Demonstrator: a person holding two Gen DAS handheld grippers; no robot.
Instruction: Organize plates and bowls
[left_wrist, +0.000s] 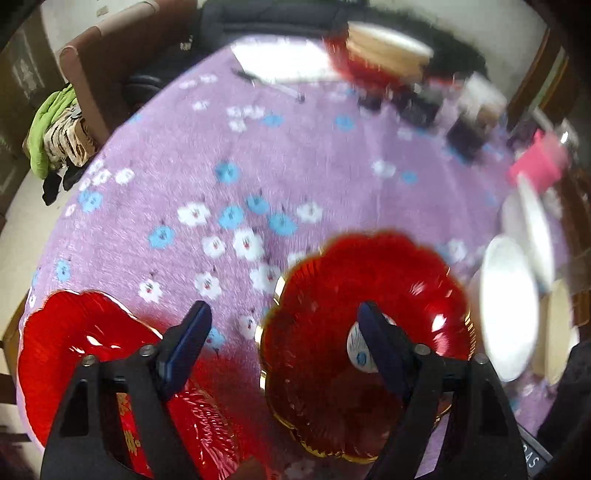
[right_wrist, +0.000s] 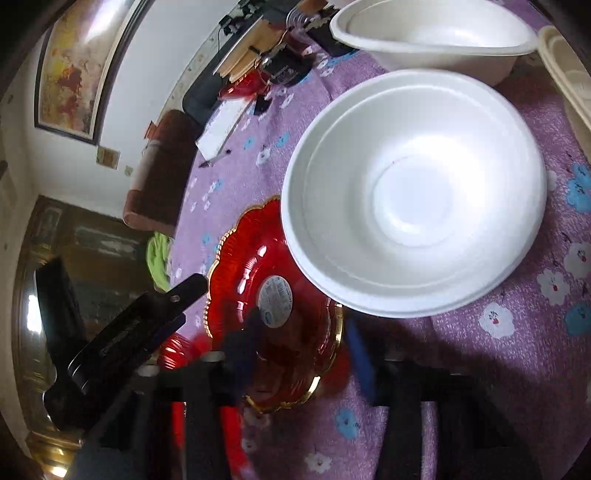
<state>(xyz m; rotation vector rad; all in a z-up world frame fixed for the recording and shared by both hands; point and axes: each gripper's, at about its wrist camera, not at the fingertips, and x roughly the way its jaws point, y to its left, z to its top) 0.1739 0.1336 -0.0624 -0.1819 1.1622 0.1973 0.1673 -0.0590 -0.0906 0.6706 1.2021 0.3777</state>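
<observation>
The left gripper (left_wrist: 284, 347) hangs half open and empty over the red plate (left_wrist: 365, 325), whose near rim lies between its fingers — lower squarely before pinching. The right gripper (right_wrist: 299, 343) is narrower, blurred; whether it grips that plate's edge is unclear.

Left tool (left_wrist: 284, 332) points steeply downward, its two blue-padded fingers (left_wrist: 192, 332) spread well apart with nothing clamped between them. Right tool (right_wrist: 303, 347) angles down, its blurred fingers (right_wrist: 360, 354) set closer together; whether they press on anything cannot be told
</observation>
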